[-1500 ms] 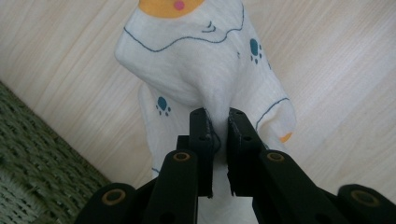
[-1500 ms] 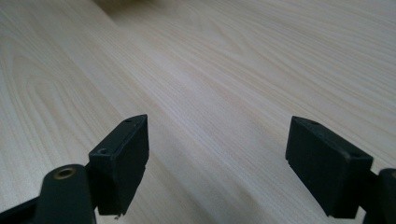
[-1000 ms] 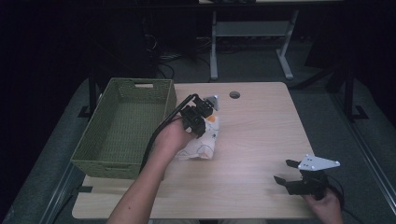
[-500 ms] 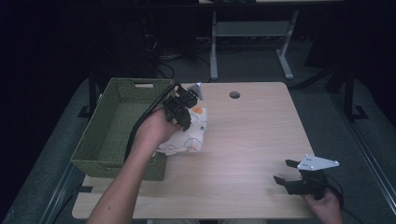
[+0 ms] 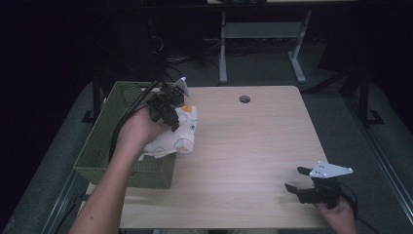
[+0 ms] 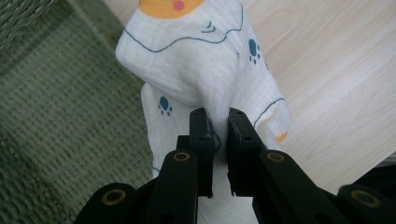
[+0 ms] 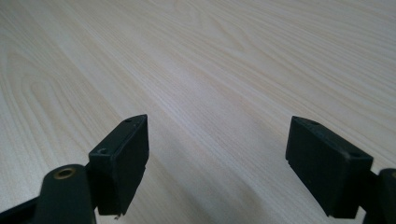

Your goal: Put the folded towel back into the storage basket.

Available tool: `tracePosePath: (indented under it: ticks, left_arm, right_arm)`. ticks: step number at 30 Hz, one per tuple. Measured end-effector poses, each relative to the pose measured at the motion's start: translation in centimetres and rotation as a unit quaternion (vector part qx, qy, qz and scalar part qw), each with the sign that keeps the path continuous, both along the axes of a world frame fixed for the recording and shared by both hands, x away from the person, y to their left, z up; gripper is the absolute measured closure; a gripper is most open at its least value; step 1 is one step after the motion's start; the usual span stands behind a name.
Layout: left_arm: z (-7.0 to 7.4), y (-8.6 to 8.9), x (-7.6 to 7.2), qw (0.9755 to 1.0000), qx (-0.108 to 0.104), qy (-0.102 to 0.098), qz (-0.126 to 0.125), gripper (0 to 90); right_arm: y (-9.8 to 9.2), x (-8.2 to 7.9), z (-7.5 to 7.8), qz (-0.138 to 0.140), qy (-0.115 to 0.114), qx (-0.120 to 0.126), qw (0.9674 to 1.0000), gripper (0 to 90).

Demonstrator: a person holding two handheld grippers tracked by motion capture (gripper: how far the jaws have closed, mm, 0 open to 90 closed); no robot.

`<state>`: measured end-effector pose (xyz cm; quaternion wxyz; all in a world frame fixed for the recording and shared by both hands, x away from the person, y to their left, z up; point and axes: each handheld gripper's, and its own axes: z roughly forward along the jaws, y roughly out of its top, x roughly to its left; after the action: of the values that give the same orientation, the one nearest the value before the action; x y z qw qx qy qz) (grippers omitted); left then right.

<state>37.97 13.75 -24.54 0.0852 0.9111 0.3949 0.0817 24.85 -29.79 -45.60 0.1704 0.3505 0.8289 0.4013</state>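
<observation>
A white cloth (image 5: pixel 175 136) printed with blue paw marks and orange patches hangs from my left gripper (image 5: pixel 168 113), which is shut on a bunched fold of it. The cloth (image 6: pixel 201 70) dangles over the right rim of the green woven basket (image 5: pixel 104 141), partly above the table. In the left gripper view both jaws pinch the fabric, with the left gripper (image 6: pixel 217 135) above the basket (image 6: pixel 51 121) edge. My right gripper (image 5: pixel 298 179) rests open near the table's front right corner. Its jaws stand wide apart, with the right gripper (image 7: pixel 217 163) over bare wood and nothing between them.
The light wooden table (image 5: pixel 253 146) has a round cable hole (image 5: pixel 244 99) near its far edge. The basket occupies the table's left side. A desk frame (image 5: pixel 258 34) stands on the dark floor beyond the table. A black cable (image 5: pixel 127 117) trails from the left gripper.
My left gripper has carried the cloth leftward, from the table's middle to over the basket's right rim. The right gripper has stayed still and open.
</observation>
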Motion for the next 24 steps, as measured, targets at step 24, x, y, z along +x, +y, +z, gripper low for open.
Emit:
tracePosePath:
  ticks: [24]
  left_arm:
    - [0.8,7.8,0.4,0.9982,-0.017,0.005,0.058,82.4]
  right_arm:
    - [0.0,0.2,-0.2,-0.008,0.005,-0.002,1.0,20.9]
